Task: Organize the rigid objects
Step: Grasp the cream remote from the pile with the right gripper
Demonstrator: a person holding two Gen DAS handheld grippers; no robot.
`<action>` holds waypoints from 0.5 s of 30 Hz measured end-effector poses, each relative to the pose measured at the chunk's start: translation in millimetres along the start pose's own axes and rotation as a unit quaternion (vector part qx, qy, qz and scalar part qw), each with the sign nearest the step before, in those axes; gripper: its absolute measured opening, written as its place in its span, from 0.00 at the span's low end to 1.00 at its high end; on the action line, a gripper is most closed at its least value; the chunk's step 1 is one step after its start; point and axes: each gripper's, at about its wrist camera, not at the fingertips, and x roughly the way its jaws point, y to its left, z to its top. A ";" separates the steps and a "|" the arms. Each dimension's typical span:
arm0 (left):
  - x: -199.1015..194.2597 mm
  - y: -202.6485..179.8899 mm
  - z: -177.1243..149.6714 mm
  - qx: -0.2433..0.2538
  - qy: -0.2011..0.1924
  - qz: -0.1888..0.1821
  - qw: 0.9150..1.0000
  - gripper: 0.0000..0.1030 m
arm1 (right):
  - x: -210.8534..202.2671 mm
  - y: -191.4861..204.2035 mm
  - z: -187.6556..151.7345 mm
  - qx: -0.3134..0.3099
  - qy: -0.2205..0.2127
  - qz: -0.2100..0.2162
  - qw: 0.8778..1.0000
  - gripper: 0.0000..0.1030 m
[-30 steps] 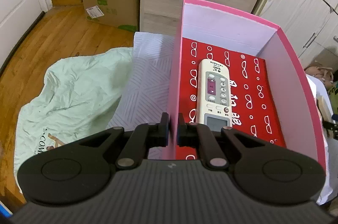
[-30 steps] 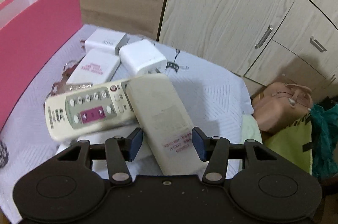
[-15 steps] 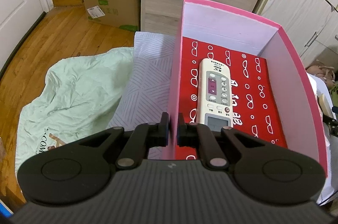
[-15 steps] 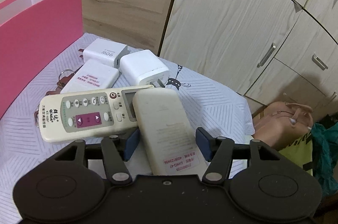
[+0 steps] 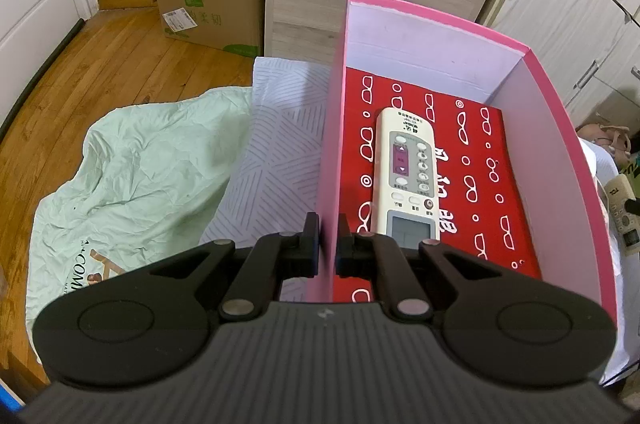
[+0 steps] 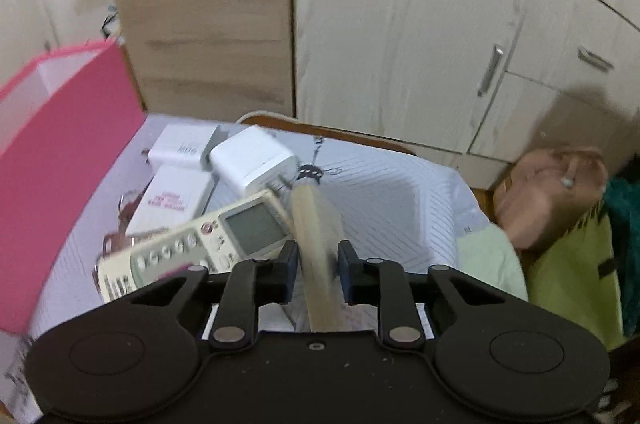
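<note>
A white cloth with fine grey stripes [image 6: 384,192] covers the raised surface that carries the things; what is under it cannot be made out. On it stands a pink box [image 5: 568,160], and beside the box lie three white chargers [image 6: 252,160] close together, a cream remote face up [image 6: 208,244] and something small and reddish, too blurred to name. A pale green sheet [image 5: 132,176] lies crumpled over the cloth's left edge, above the wooden floor [image 5: 120,64].
</note>
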 end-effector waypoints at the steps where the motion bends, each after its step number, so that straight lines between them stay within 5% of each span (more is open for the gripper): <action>1: 0.1 -0.2 -0.1 0.000 0.000 0.000 1.000 0.06 | -0.9 -7.0 1.3 0.028 0.003 0.009 1.000 0.21; 5: -0.1 0.1 -0.2 0.001 0.000 0.001 1.000 0.06 | -1.4 -29.2 0.7 0.110 0.019 0.030 0.993 0.21; 15: 0.9 0.0 -0.9 -0.003 0.001 -0.001 1.000 0.07 | 8.3 -17.7 -1.0 0.058 0.047 -0.017 0.997 0.19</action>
